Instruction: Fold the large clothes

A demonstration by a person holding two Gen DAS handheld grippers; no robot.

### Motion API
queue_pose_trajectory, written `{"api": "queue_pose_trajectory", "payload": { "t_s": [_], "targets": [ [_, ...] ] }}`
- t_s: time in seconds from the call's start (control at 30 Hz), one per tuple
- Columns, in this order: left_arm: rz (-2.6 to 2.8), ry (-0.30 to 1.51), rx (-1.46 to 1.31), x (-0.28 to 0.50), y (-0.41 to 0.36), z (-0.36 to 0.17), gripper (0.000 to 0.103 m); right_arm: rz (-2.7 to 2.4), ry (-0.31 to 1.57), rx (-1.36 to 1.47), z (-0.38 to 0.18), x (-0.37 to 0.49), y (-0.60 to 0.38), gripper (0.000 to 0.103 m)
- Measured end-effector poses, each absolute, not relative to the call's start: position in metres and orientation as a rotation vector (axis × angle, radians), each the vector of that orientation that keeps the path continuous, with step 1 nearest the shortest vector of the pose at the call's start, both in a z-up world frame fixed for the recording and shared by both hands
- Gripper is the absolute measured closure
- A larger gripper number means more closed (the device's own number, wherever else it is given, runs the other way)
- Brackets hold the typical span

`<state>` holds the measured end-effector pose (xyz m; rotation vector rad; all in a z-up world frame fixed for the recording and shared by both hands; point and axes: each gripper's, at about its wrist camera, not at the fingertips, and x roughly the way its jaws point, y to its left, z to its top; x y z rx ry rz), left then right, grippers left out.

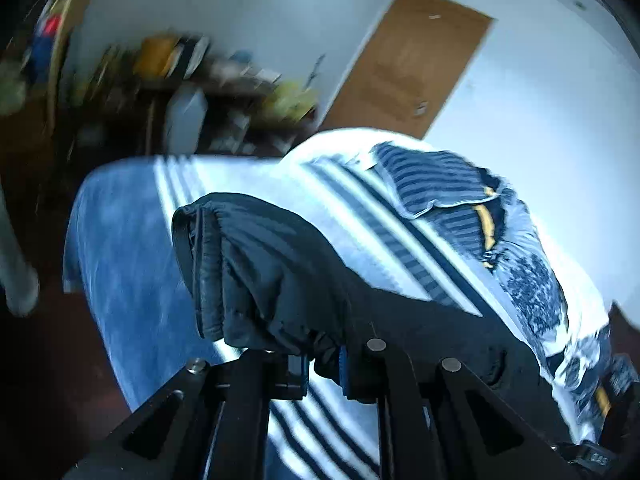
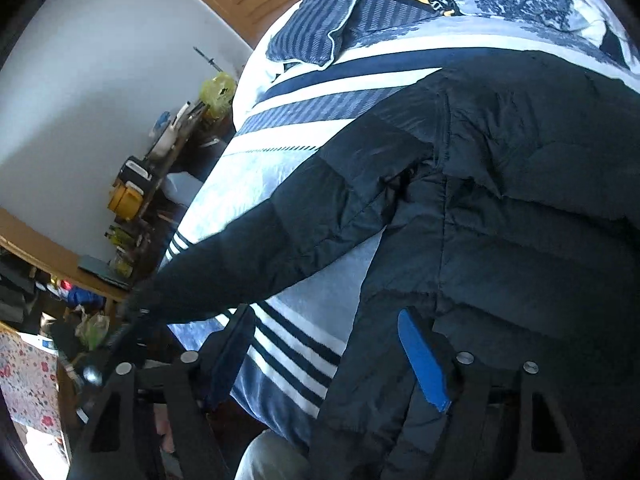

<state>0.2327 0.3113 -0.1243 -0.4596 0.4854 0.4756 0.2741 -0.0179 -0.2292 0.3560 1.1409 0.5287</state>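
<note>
A dark quilted jacket (image 2: 520,168) lies on a bed covered with a blue and white striped blanket (image 2: 304,132). Its sleeve (image 2: 280,236) stretches out to the left, lifted off the blanket. In the left wrist view my left gripper (image 1: 322,372) is shut on the sleeve's cuff end (image 1: 256,268), which bunches up in front of the fingers. My right gripper (image 2: 324,356) is open; its blue-padded right finger (image 2: 420,360) lies against the jacket's lower edge, the left finger (image 2: 232,352) hangs over the blanket.
A striped pillow (image 1: 444,180) and a printed quilt (image 1: 532,280) lie at the head of the bed. A cluttered table (image 2: 160,168) stands beside the bed against a white wall. A wooden door (image 1: 412,64) is behind. Dark floor (image 1: 48,360) lies left of the bed.
</note>
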Motion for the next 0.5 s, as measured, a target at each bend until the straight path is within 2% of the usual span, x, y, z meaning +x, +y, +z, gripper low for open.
{"api": "queue_pose_trajectory", "payload": {
  "t_s": [0.27, 0.5],
  "targets": [
    [0.247, 0.342, -0.116, 0.265, 0.21, -0.048, 0.092, 0.48, 1.037, 0.494, -0.216, 0.259, -0.096, 0.027],
    [-0.043, 0.335, 0.103, 0.318, 0.076, -0.039, 0.092, 0.4, 0.943, 0.644, -0.212, 0.242, -0.195, 0.027]
  ]
}}
